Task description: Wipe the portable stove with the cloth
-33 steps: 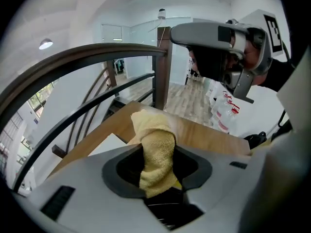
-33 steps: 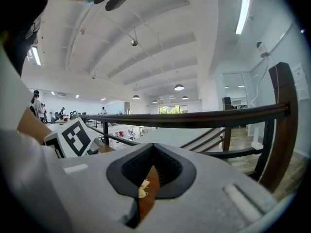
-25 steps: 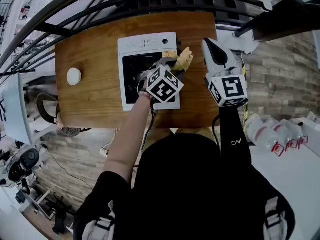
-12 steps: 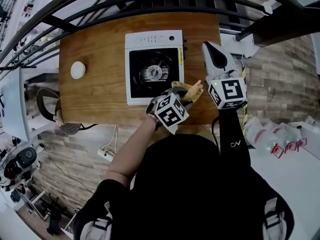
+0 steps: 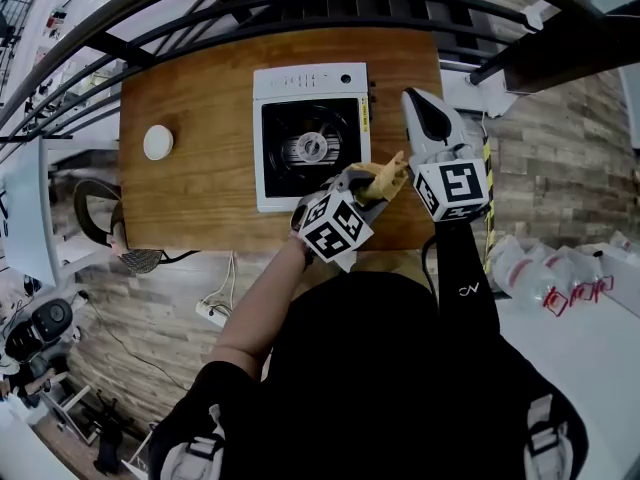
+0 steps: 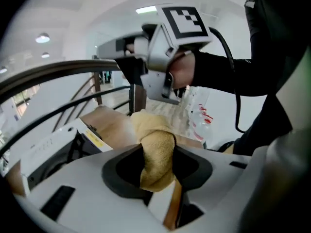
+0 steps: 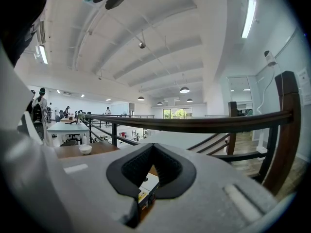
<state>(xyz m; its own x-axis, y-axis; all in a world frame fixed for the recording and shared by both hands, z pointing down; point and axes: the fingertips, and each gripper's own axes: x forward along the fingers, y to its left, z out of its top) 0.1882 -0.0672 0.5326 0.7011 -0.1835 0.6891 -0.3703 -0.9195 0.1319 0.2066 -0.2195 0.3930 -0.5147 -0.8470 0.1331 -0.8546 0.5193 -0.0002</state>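
- Looking down from the head view, the portable stove (image 5: 310, 148) sits mid counter (image 5: 190, 198). Its long axis runs straight away from the person. The control strip and knob are at the far end, and a yellow label strip runs down its right side.
- The cloth (image 6: 155, 152) is a yellowish, bunched-up wad pinched in the left gripper (image 6: 158, 174), whose jaws are clamped right onto it. The free end pokes out past the jaws, pointing away and to the right, toward the right gripper (image 5: 422, 108).
- The cloth hangs just off the stove's near-right corner, above bare wood. I can't tell if it's actually touching the stove or the counter.
- On the left side, a bare forearm (image 5: 262, 293) comes in from lower left and angles forward and to the right. The left gripper is tilted the same way, and its marker cube faces up.
- On the right side, a black sleeve (image 5: 462, 273) goes nearly straight ahead. The right gripper is held above the counter's right edge, beside the stove and apart from it, with its nose aimed at the dark railing (image 7: 194, 123).
- The right gripper's jaws are drawn together with only a thin slit between them and nothing in it. The stove's labelled edge peeks through the slit.
- From the left gripper view you can see the hand (image 6: 182, 74) wrapped around the right gripper's handle.
- A small white bowl (image 5: 158, 141) sits well off to the stove's left.
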